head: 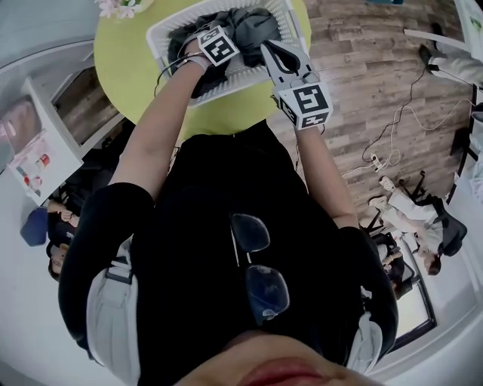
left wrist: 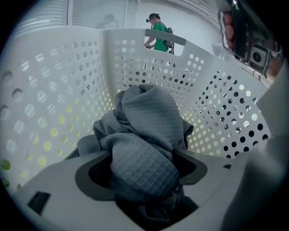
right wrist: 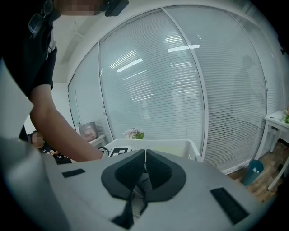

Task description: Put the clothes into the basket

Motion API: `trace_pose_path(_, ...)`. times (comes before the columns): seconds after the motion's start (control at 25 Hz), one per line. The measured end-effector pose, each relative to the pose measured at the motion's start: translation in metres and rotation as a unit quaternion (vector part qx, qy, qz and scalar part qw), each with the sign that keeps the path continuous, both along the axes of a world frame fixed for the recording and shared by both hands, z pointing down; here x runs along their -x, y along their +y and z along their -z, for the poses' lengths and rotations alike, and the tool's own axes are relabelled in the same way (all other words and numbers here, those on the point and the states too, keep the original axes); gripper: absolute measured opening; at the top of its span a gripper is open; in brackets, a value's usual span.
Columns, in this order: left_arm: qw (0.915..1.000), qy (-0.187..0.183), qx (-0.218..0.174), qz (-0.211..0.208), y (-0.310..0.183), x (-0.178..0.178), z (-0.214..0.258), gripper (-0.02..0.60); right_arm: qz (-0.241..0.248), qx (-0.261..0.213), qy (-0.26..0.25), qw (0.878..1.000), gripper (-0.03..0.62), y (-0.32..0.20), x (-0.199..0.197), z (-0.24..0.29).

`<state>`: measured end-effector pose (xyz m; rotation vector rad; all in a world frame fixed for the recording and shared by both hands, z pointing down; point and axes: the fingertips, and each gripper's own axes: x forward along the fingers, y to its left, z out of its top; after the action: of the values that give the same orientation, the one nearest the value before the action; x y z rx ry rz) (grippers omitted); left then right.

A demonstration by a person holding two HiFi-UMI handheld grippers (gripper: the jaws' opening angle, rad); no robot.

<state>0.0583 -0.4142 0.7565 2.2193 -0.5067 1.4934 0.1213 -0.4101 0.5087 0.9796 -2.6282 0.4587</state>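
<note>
Presently, as seen from the floor beside the table:

Item, basket [left wrist: 67,90]: white plastic with perforated walls, standing on a round lime-green table [head: 128,68]. A small bunch of pale flowers [head: 119,7] sits at the table's far edge.

Item, grey cloth [left wrist: 144,122]: a quilted, waffle-textured garment, crumpled, inside the basket. Most of it is heaped against the basket's inner walls. Its near fold runs back between the jaws of the left gripper.

Item, left gripper [left wrist: 143,173]: pointed steeply down into the basket, below the rim. Its jaws stand wide, and the bunched fold fills the whole gap between them. The cloth lies against the dark pads [left wrist: 97,169] on both sides and bulges out past their tips, so the gripper has hold of it. Its marker cube [head: 218,45] shows just above the basket rim.

Item, right gripper [right wrist: 145,155]: carried nearer level, at the near right edge of the basket and above the rim. It is apart from the cloth. Its pads [right wrist: 128,169] are closed together with only a hairline seam between them and nothing held. Its marker cube [head: 306,102] hangs over the table's near edge.

Item, the operator: black short-sleeved top. The left forearm [head: 162,113] is stretched towards the basket.

Surroundings: wood-plank floor [head: 362,83] with trailing cables, glass walls hung with horizontal blinds [right wrist: 180,90], and a bystander in a green shirt [left wrist: 158,38] beyond the basket's far wall.
</note>
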Motion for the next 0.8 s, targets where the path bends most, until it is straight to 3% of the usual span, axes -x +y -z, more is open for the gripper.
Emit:
trace_pose_path(0.28, 0.9996, -0.016, -0.013, 0.019, -0.001, 0.007, 0.017, 0.379, 0.020, 0.000, -0.005, 1.000, 0.028, 0.002, 0.002, 0.003)
trace_pose_path(0.52, 0.9941, 0.034, -0.056, 0.086, -0.015, 0.008, 0.073, 0.379, 0.048, -0.010, -0.013, 0.999, 0.028, 0.002, 0.007, 0.013)
trace_pose_path(0.64, 0.9906, 0.051, -0.081, 0.098, -0.017, 0.004, 0.107, 0.379, 0.064, -0.017, -0.019, 0.998, 0.028, 0.001, 0.010, 0.019)
trace_pose_path(0.8, 0.9808, 0.083, -0.122, 0.128, -0.012, 0.009, 0.151, 0.379, 0.091, -0.027, -0.020, 0.995, 0.028, 0.005, 0.020, 0.026)
